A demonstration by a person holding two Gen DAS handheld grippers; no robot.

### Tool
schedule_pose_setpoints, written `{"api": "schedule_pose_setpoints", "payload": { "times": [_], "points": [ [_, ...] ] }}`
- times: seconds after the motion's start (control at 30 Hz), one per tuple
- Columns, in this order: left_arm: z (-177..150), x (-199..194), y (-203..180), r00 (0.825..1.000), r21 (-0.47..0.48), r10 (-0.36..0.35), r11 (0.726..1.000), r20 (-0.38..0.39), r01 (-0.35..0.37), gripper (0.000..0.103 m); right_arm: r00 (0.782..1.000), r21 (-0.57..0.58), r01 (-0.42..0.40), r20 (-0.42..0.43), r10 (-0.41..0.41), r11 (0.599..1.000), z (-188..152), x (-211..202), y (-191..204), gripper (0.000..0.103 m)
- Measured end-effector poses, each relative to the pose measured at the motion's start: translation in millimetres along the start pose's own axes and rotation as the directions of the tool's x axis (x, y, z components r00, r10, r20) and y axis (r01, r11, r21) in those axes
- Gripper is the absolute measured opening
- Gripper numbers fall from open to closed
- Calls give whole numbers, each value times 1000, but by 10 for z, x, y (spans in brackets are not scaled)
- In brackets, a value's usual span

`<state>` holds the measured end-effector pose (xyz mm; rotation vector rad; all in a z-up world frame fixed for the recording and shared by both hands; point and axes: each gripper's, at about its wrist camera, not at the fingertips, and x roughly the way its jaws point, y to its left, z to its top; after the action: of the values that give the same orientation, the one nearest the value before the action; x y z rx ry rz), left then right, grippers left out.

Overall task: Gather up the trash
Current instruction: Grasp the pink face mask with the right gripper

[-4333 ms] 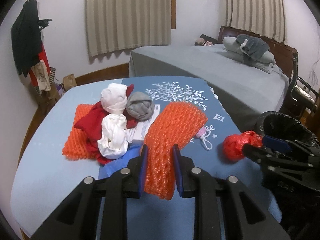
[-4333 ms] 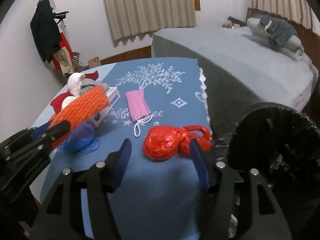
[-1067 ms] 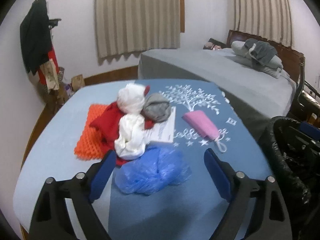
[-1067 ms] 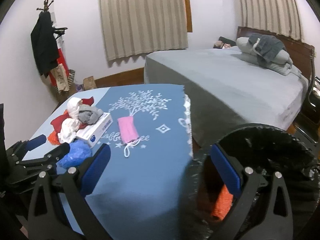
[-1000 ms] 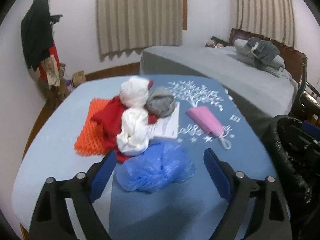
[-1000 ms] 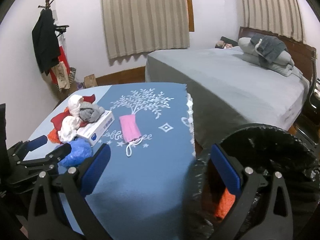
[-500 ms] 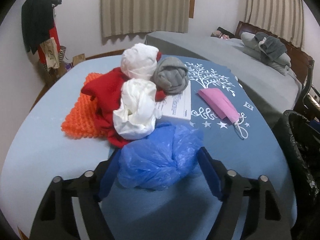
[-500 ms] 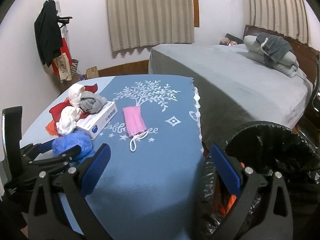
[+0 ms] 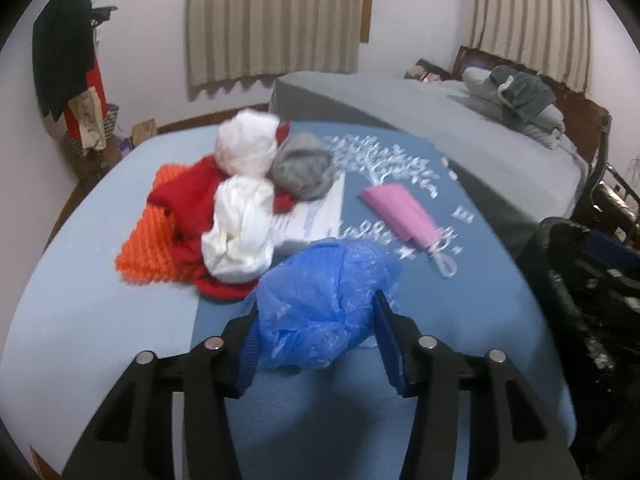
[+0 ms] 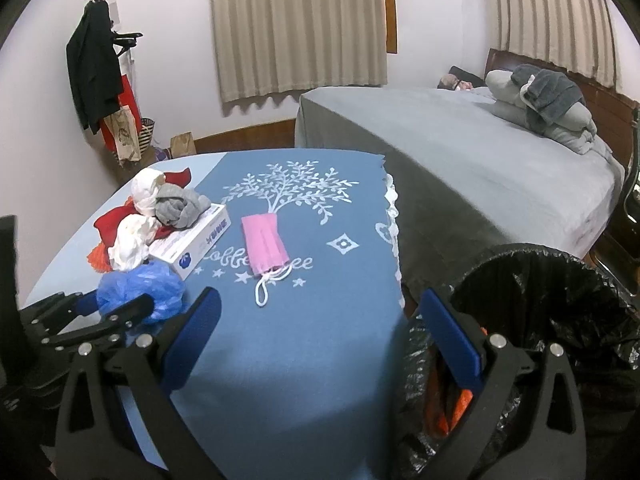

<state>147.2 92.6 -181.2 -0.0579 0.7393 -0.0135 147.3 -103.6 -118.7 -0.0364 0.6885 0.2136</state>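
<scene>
Mask (image 10: 265,243), box (image 10: 195,236), clothes (image 9: 240,200) just beyond bag-filled left tongs (image 9: 316,334).

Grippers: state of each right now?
Left gripper: jaws around the blue bag; a firm grip cannot be told.
Right gripper: open, empty.

You see a crinkled translucent blue plastic bag (image 9: 324,304) on a tablecloth (image 10: 304,320) that is dark blue, printed with a white tree, stars and diamonds, and pale blue along its left side. Your grippers are black with blue pads (image 10: 450,342). The face mask (image 10: 265,243) is pink with white loops. The box (image 10: 196,236) is white with blue print. Behind it lie white, grey and red bundles and orange netting (image 9: 146,246). The bin liner (image 10: 560,320) is glossy black.
</scene>
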Motion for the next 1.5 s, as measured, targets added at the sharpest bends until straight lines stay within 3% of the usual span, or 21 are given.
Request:
{"api": "schedule_pose_setpoints", "payload": {
  "times": [0.4, 0.57, 0.93, 1.1, 1.2, 1.27, 1.37, 1.5],
  "points": [
    [343, 11, 129, 995, 3, 20, 1000, 99, -21, 48, 1000, 32, -16, 8, 15, 999, 262, 306, 8, 97],
    [397, 17, 223, 992, 4, 36, 999, 122, -37, 48, 999, 24, -18, -47, 19, 1000, 292, 643, 80, 83],
    [383, 244, 290, 995, 6, 34, 999, 92, -34, 48, 987, 7, -39, -154, 39, 999, 251, 1088, 260, 74],
    [394, 276, 312, 996, 3, 28, 1000, 89, -28, 48, 981, -22, -53, -188, 48, 998, 243, 1181, 350, 60],
    [388, 285, 312, 996, 3, 25, 1000, 87, -25, 48, 977, -41, -69, -207, 59, 997, 233, 1217, 397, 41],
    [387, 295, 313, 996, 3, 23, 1000, 86, -23, 48, 972, -52, -85, -224, 71, 995, 224, 1249, 428, 23],
    [387, 300, 317, 996, 1, 22, 1000, 84, -22, 48, 970, -53, -95, -227, 81, 994, 226, 1250, 438, 7],
    [394, 295, 312, 996, 3, 21, 1000, 84, -21, 48, 973, -28, -104, -210, 96, 994, 246, 1190, 406, 5]
  ]
}}
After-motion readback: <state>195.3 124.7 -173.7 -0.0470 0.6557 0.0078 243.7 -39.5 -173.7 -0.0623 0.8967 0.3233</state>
